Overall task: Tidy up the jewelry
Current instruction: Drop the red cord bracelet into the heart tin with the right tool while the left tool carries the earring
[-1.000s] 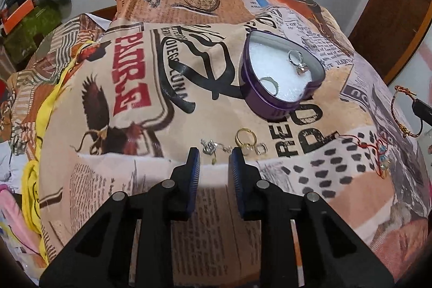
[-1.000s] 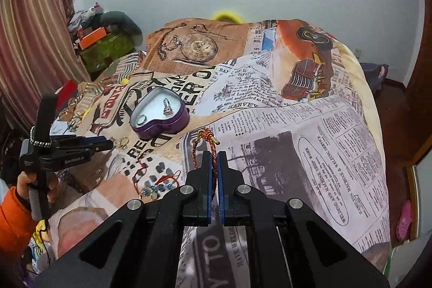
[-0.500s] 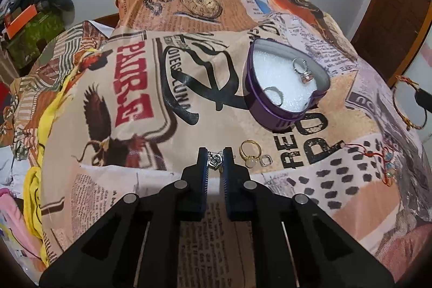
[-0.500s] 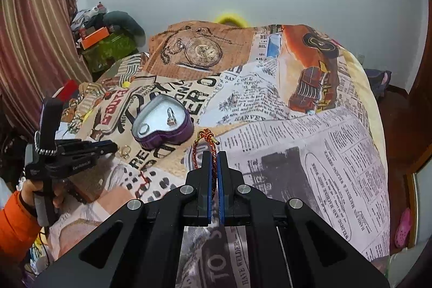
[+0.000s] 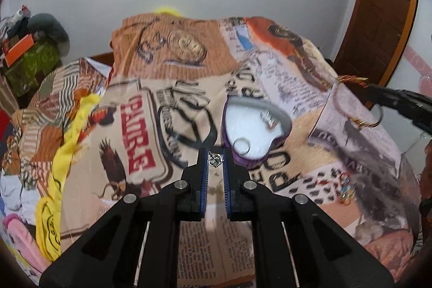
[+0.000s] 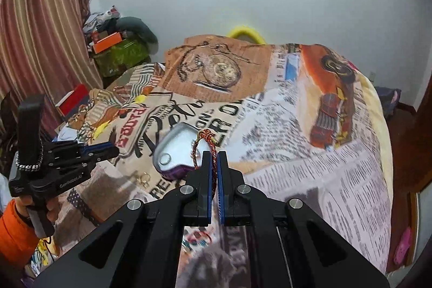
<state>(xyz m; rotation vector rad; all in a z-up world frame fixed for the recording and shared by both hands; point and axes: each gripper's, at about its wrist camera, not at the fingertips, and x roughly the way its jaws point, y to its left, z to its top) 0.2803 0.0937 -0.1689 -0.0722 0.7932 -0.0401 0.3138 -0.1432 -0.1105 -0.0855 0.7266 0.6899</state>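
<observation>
Left wrist: heart box (image 5: 229, 132) with two rings (image 5: 241, 145); left claw (image 5: 215, 156) pinching charm (image 5: 216, 160).

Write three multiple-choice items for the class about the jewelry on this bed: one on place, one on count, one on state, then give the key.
1. Where is the purple heart-shaped box?
A. on the printed bedspread
B. on the wall-mounted screen
C. in a hand

2. How many rings lie on the box's white lining?
A. none
B. two
C. five

3. What is the state of the left gripper?
A. wide open and empty
B. shut on a small silver charm
C. shut on a yellow cloth

Key: 1 A, the box rests on the bedspread. 2 B, one plain ring and one stone-set ring show inside. 3 B, the charm sits pinched between the fingertips.
</observation>
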